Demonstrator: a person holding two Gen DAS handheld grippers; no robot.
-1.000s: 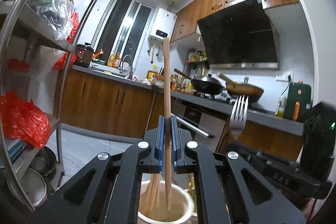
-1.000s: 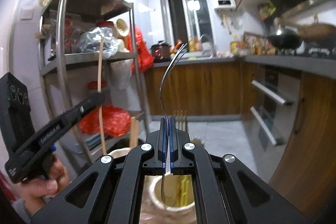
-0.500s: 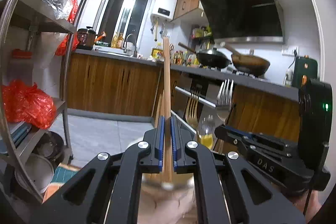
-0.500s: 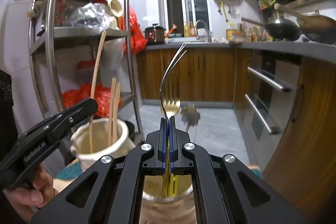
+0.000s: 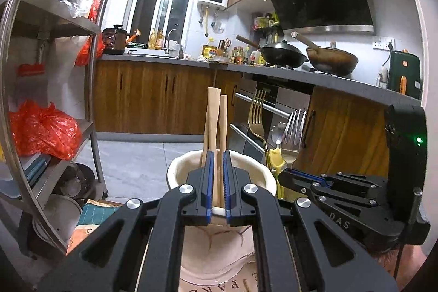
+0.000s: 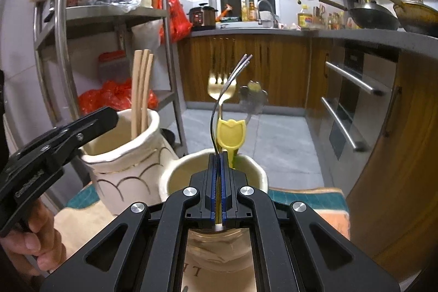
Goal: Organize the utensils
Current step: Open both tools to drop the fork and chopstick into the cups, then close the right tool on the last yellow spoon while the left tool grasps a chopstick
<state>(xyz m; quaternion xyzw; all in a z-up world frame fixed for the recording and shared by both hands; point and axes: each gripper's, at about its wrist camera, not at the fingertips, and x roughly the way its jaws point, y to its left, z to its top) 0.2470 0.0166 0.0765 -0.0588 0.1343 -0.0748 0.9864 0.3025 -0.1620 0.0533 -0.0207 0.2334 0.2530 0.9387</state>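
Note:
My left gripper (image 5: 217, 166) is slightly open over a cream ceramic jar (image 5: 178, 174); a wooden chopstick (image 5: 222, 122) stands loose between its pads beside others in the jar. My right gripper (image 6: 218, 168) is shut on a silver fork (image 6: 231, 78), its handle down inside a second cream jar (image 6: 254, 171). That jar also holds a gold fork (image 6: 216, 88), a yellow tulip-topped utensil (image 6: 231, 134) and a flower-ended spoon (image 6: 253, 97). In the right wrist view the chopstick jar (image 6: 123, 155) stands at left with the left gripper (image 6: 90, 125) by its rim.
Both jars stand on a cloth with teal and orange edges (image 6: 314, 199). A steel rack (image 5: 54, 73) with red bags stands at left. Wooden kitchen cabinets (image 5: 150, 97), an oven (image 6: 353, 100) and woks (image 5: 284, 54) lie beyond.
Both grippers came down toward the jars. The chopstick dropped into the left jar and my left gripper's pads parted off it. The silver fork went lower into the right jar, still held.

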